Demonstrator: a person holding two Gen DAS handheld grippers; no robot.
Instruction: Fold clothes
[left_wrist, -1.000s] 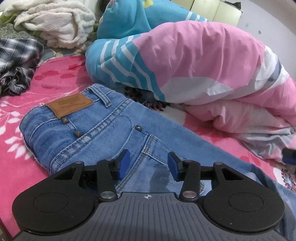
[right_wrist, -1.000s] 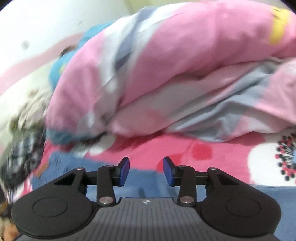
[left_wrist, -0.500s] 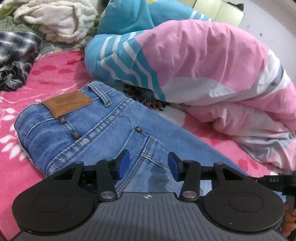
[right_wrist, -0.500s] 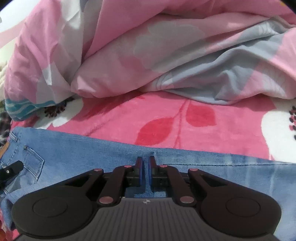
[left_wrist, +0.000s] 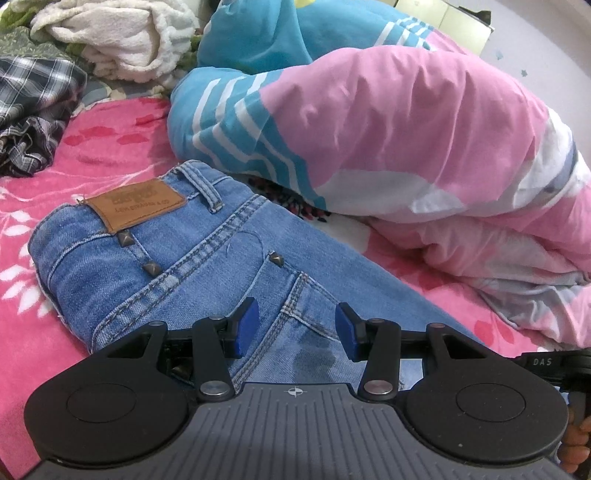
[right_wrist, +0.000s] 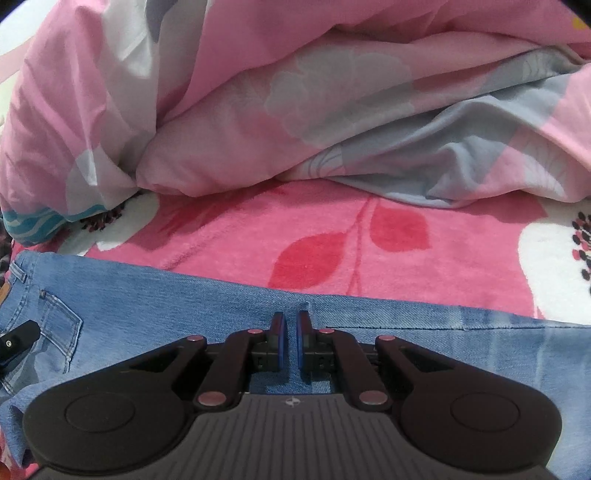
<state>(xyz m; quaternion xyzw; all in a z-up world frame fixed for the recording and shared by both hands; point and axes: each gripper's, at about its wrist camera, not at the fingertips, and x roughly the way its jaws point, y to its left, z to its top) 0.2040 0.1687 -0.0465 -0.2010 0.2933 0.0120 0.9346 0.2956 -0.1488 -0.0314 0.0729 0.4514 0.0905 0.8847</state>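
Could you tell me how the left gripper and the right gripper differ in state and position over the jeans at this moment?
The left gripper has its jaws apart with nothing clamped; the right gripper has its jaws nearly together, pinching a fold of the jeans. The left sits by the back pocket near the waistband; the right sits on a leg near its far edge. Both point down at the same jeans.

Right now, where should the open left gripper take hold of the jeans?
Grip the jeans at the waistband by the leather patch, coming from the near open side; that thick stitched edge lies exposed on the blanket.
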